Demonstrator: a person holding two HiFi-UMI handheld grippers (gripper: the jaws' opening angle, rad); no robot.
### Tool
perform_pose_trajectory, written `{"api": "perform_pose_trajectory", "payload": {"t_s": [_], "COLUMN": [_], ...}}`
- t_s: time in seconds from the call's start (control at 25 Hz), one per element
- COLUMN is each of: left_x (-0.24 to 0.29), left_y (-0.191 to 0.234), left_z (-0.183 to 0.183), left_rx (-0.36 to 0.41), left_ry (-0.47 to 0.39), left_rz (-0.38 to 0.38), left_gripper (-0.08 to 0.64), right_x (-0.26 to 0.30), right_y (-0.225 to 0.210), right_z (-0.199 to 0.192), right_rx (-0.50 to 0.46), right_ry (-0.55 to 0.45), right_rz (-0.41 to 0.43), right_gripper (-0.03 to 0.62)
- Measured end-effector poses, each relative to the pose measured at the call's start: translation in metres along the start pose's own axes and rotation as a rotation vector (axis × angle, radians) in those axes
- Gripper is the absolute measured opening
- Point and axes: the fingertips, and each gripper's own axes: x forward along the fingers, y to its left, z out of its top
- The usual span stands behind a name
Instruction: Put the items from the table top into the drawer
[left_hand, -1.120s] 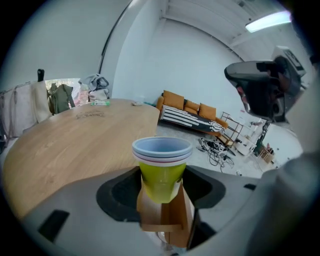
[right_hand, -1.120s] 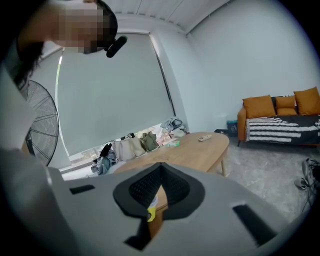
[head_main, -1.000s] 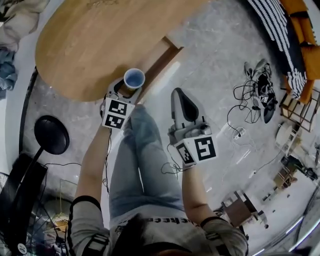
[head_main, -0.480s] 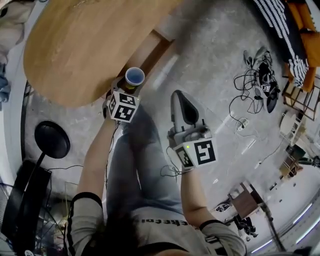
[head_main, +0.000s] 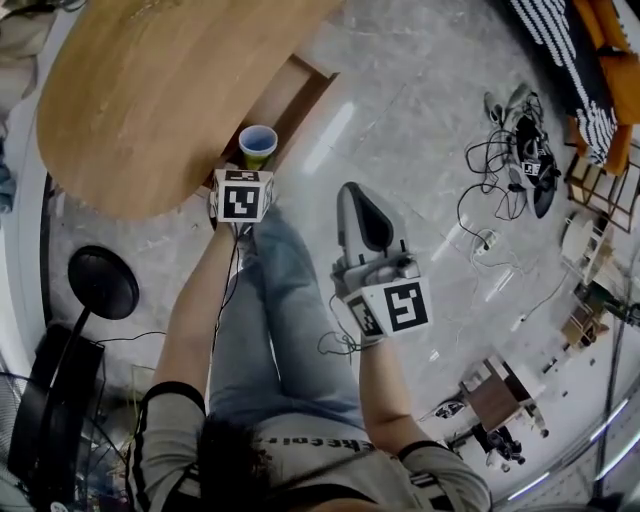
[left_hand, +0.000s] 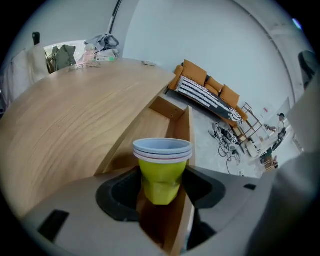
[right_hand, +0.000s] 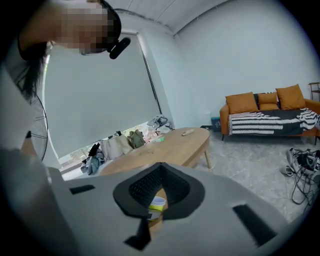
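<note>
The left gripper (left_hand: 161, 192) is coming lower with the stack of cups (left_hand: 161, 167) clamped between its jaws, so the stack is now hanging just above the open drawer (head_main: 292, 92). I am judging that release is near. The right gripper (head_main: 349, 189), closed on nothing, is waiting apart from the drawer.

I get soft, even daylight in all views. In the right gripper view the window blind (right_hand: 100, 95) at upper left is the brightest patch. In the head view a glare streak crosses the floor (head_main: 420, 120) near top centre. Fisheye bending curves every edge, and both gripper views have black corners. The stacked cups (left_hand: 161, 165) are sharp; surfaces nearest the lens look soft.
</note>
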Motion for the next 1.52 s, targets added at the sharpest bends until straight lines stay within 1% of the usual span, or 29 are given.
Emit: {"api": "perform_pose_trajectory", "payload": {"t_s": [0.08, 0.2, 0.36, 0.56, 0.72, 0.96, 1.16, 1.2, 1.24, 1.28, 1.32, 1.44, 1.52], "left_x": [0.001, -0.001, -0.002, 0.003, 0.002, -0.001, -0.01, -0.014, -0.019, -0.025, -0.031, -0.047, -0.062], "left_y": [0.001, 0.0, -0.001, 0.006, 0.003, -0.001, 0.001, 0.002, 0.004, 0.006, 0.007, 0.001, -0.001], "left_z": [0.002, 0.003, 0.005, 0.007, 0.008, 0.005, 0.007, 0.007, 0.007, 0.009, 0.01, 0.012, 0.014], "left_rx": [-0.013, -0.033, -0.036, -0.002, 0.016, 0.018, 0.043, 0.044, 0.049, 0.06, 0.075, 0.121, 0.139], "left_ry": [-0.008, -0.019, -0.043, -0.088, -0.1, -0.082, -0.111, -0.119, -0.13, -0.144, -0.158, -0.18, -0.212], "left_rz": [0.009, 0.014, 0.01, 0.062, 0.049, 0.019, 0.045, 0.05, 0.061, 0.077, 0.087, 0.056, 0.044], "left_gripper": [0.259, 0.259, 0.259, 0.259, 0.259, 0.262, 0.262, 0.254, 0.195, 0.077, 0.023, 0.017, 0.012], "right_x": [0.0, -0.002, -0.001, 0.001, -0.001, -0.006, -0.01, -0.011, -0.012, -0.012, -0.014, -0.019, -0.026], "right_y": [0.002, -0.001, 0.0, 0.003, 0.005, 0.005, 0.01, 0.012, 0.014, 0.017, 0.02, 0.028, 0.034], "right_z": [0.0, -0.003, 0.0, 0.001, 0.002, -0.002, -0.001, -0.001, -0.001, -0.001, 0.0, 0.003, 0.005], "right_rx": [0.0, -0.019, -0.004, 0.01, 0.015, -0.004, -0.011, -0.013, -0.015, -0.018, -0.021, -0.027, -0.031], "right_ry": [-0.005, 0.014, 0.002, -0.014, -0.016, 0.006, -0.004, -0.006, -0.009, -0.012, -0.016, -0.028, -0.036], "right_rz": [0.009, 0.003, 0.008, 0.018, 0.02, 0.008, 0.018, 0.022, 0.027, 0.032, 0.035, 0.044, 0.047], "right_gripper": [0.002, 0.002, 0.002, 0.002, 0.002, 0.002, 0.002, 0.002, 0.002, 0.002, 0.002, 0.002, 0.002]}}
